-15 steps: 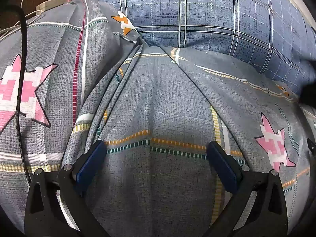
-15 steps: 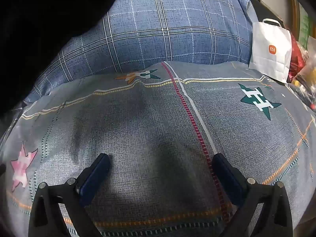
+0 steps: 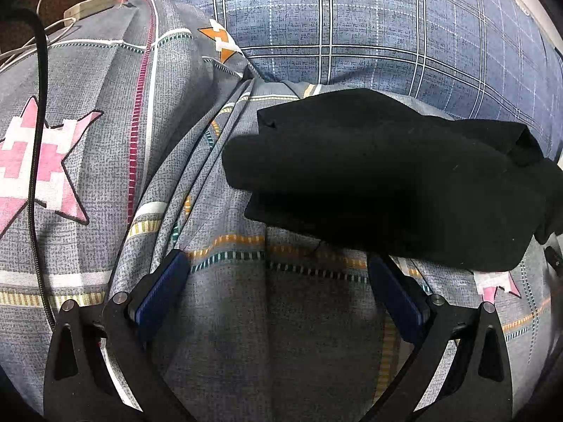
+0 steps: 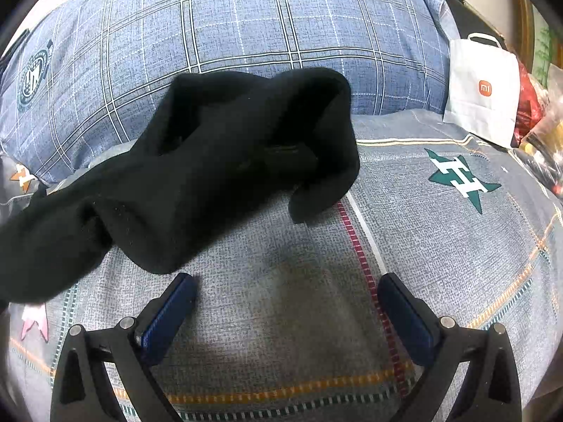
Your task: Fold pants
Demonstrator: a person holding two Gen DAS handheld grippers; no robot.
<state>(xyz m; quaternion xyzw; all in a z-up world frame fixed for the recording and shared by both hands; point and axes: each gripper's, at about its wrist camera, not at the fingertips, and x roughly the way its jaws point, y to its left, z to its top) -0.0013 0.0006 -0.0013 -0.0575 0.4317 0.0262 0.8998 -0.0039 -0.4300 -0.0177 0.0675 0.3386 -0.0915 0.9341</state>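
Black pants (image 3: 387,183) lie in a crumpled heap on the grey patterned bedsheet (image 3: 228,316). In the left wrist view they sit ahead and to the right of my left gripper (image 3: 278,274), which is open and empty; the pants' near edge overlaps its right fingertip. In the right wrist view the pants (image 4: 211,168) stretch from the centre to the left edge. My right gripper (image 4: 286,288) is open and empty, its left fingertip just below the pants' near edge.
A blue plaid pillow (image 3: 369,24) lies behind the pants, also in the right wrist view (image 4: 246,24). A black cable (image 3: 38,140), a white charger and a power strip (image 3: 95,0) are at far left. A white paper bag (image 4: 482,88) and clutter stand at far right.
The black pants have appeared on the bedsheet in front of both grippers; before, only the bare sheet showed there. Both grippers stay open in about the same place.
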